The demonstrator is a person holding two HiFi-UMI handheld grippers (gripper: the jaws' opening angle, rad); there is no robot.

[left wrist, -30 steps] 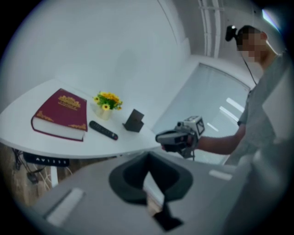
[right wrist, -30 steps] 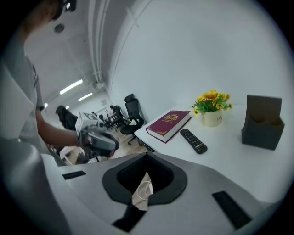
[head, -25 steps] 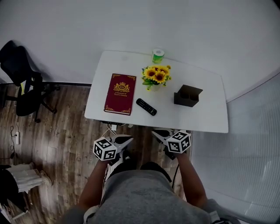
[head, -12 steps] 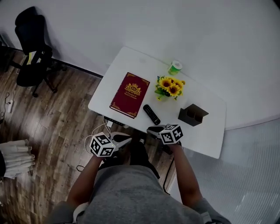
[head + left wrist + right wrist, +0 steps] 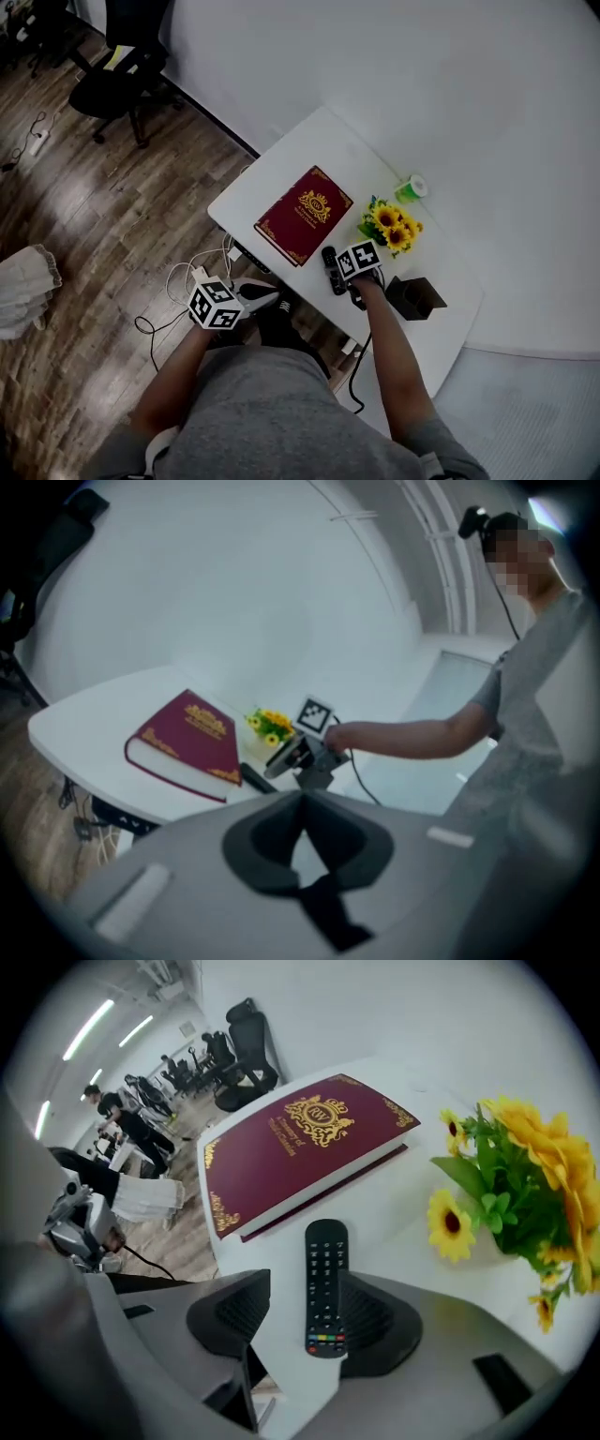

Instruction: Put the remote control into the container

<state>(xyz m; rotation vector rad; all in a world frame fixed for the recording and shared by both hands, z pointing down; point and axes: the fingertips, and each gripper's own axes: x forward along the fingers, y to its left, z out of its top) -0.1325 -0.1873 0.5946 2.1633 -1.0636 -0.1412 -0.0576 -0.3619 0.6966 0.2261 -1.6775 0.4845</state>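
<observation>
The remote (image 5: 326,1279) lies flat on the white bench (image 5: 300,155), near its front edge, lengthwise between the jaws of the right gripper (image 5: 302,1299). Those jaws have just been opening and now stand wide apart, one along each long side of the remote, not pressing it. The remote sits closer to the jaw at 3 o'clock.

For a good grasp, I judge, the gripper should shift slightly toward 3 o'clock to centre itself. It should then sink until the pads flank the remote at mid-length, and close.

In the head view the container (image 5: 415,297) stands at 4 o'clock from the remote. The book (image 5: 304,214) at 11 o'clock and the flowers (image 5: 389,225) at 2 o'clock crowd the lift. The left gripper (image 5: 301,808), jaws together and empty, hangs off the bench at 8 o'clock.

The book's cover bears a gold crest. Its lettering and the remote's key legends are too small to read.
</observation>
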